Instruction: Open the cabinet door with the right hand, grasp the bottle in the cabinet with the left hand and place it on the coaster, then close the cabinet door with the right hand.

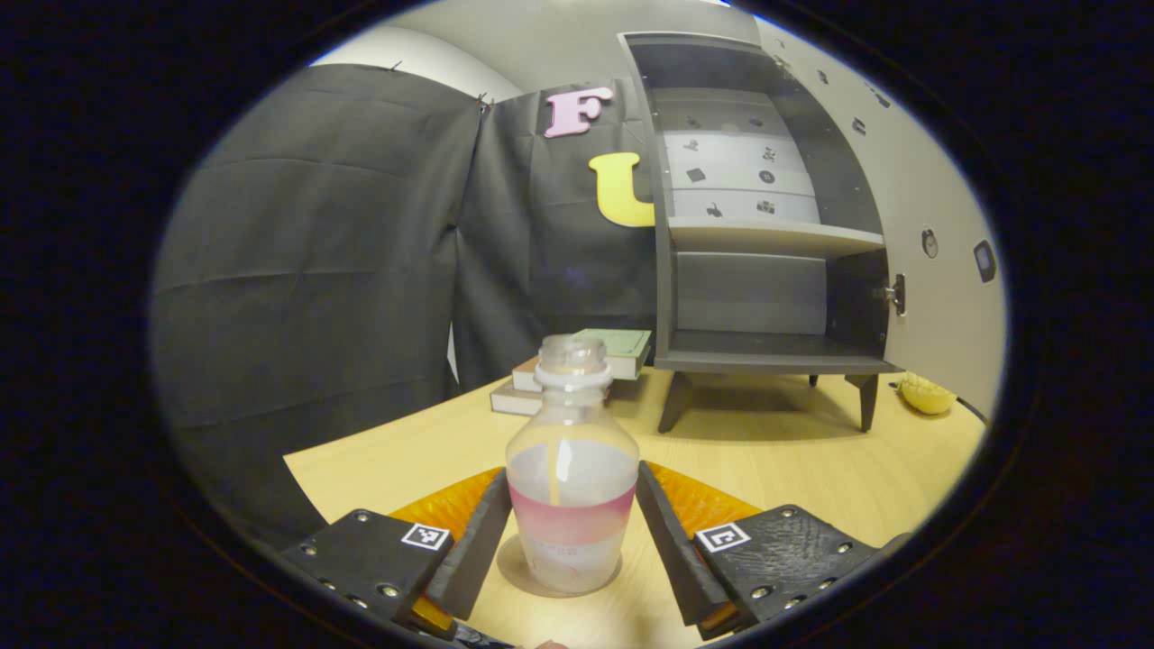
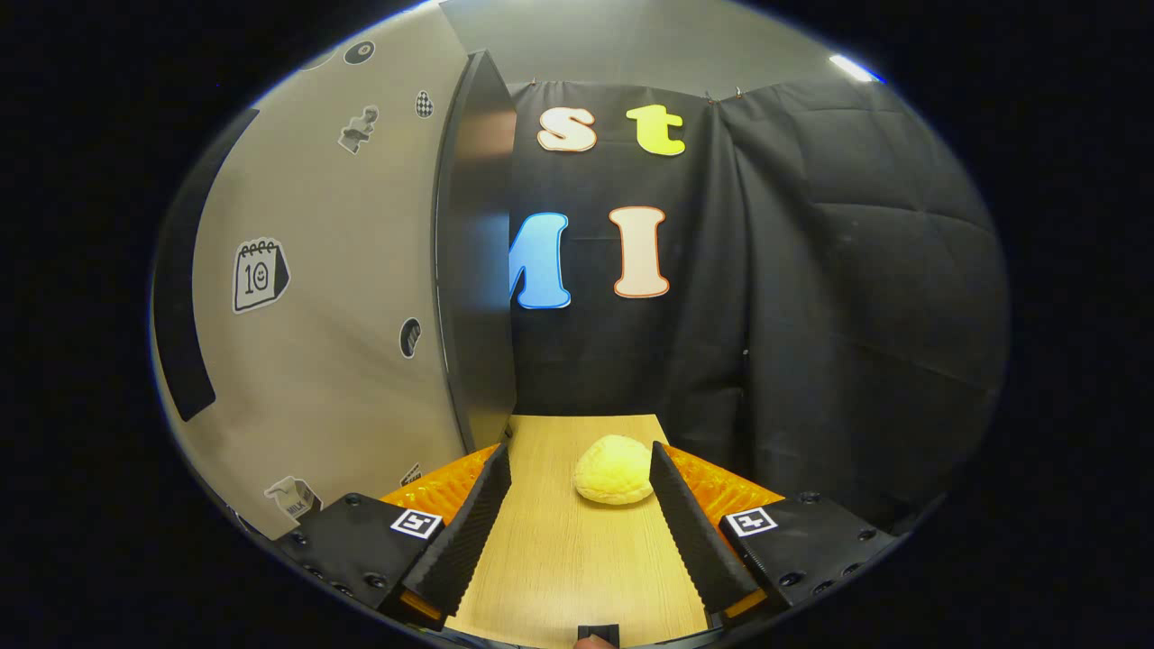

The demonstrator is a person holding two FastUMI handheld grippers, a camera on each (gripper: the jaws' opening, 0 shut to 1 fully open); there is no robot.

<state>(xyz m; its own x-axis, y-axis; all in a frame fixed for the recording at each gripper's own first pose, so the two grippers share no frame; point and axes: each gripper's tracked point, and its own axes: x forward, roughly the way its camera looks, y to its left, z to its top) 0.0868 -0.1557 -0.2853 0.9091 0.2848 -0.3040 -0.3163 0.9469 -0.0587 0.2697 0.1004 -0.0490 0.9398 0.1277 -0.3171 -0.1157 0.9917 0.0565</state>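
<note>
A clear bottle with no cap and a pink band stands upright on a round coaster on the wooden table. My left gripper is around it, both fingers against its sides. Behind it stands the dark cabinet with bare shelves, its pale stickered door swung wide to the right. In the right gripper view that door rises close on the left, its dark edge just ahead of the finger. My right gripper is open and holds nothing.
Stacked books lie left of the cabinet's feet. A yellow bun-shaped object sits on the table ahead of my right fingers, also seen right of the cabinet. Black cloth walls ring the table.
</note>
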